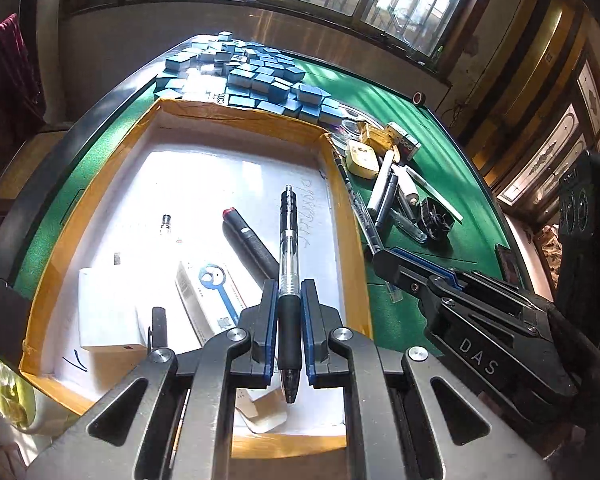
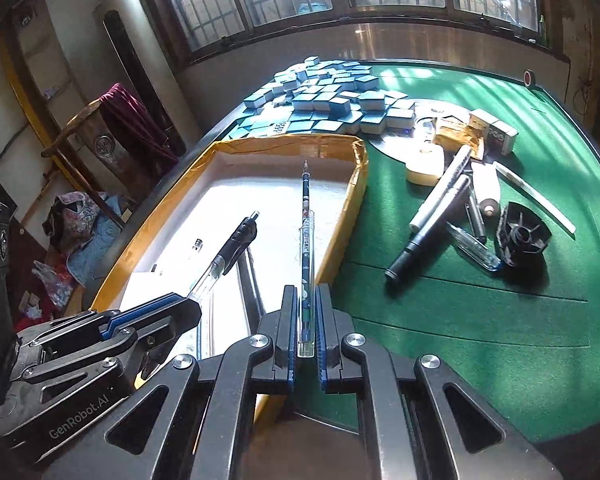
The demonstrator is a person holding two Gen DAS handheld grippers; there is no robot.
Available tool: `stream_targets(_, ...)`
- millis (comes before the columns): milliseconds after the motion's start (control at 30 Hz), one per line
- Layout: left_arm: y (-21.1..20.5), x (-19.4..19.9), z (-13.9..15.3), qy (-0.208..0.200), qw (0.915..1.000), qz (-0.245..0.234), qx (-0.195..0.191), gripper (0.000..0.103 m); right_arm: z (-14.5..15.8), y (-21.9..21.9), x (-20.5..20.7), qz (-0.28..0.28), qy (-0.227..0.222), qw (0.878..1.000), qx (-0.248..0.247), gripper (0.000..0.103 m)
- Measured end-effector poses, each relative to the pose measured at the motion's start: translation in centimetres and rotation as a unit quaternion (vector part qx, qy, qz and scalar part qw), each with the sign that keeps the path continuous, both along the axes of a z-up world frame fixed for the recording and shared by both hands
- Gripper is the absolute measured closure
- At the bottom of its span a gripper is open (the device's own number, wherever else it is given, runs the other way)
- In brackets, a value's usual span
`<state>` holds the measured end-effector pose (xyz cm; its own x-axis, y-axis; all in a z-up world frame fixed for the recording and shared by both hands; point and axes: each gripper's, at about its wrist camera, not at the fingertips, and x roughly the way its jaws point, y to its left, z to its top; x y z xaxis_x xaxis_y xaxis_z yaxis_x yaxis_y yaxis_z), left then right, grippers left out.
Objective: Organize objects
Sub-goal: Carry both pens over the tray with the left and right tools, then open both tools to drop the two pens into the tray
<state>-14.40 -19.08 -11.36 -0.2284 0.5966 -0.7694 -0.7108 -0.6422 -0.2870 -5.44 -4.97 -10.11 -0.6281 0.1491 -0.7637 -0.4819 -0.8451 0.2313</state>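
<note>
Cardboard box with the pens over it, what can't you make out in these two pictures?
- Box near corner: left wrist view, hidden by the left tool.
- Handwriting on the box floor: too small and glared.
- Box's near contents: right wrist view, hidden by both tools, left, right.

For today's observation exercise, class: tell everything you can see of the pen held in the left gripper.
The pen is a click pen with a clear plastic barrel, a black rubber grip, a black clip and button end, and a dark tip. The left gripper has its jaws shut on the rubber grip. The pen points away from the camera, tip toward the lens, and sits above the box, which is white inside with tan taped walls. It touches only the pads.
</note>
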Motion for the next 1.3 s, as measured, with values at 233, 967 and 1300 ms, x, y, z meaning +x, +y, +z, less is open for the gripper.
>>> stream_targets(233, -0.6, -5.3, -2.2, -0.023, 0.9994, 0.019, -0.017, 0.094, -2.5, -0.4, -5.5, 0.011, -0.039, 0.999, -0.004, 0.095)
stream_targets(967, 3.9, -7.0, -4.2, -0.029, 0.9939, 0.033, -0.101, 0.094, -4.0, 0.2, -7.3, 0.089, -0.053, 0.995, 0.011, 0.090)
stream_targets(1300, 4.4, -3.6, -1.1, 0.007, 0.9953, 0.082, -0.051, 0.059, -1.4, 2.7, 0.7, 0.135, 0.062, 0.988, -0.042, 0.057)
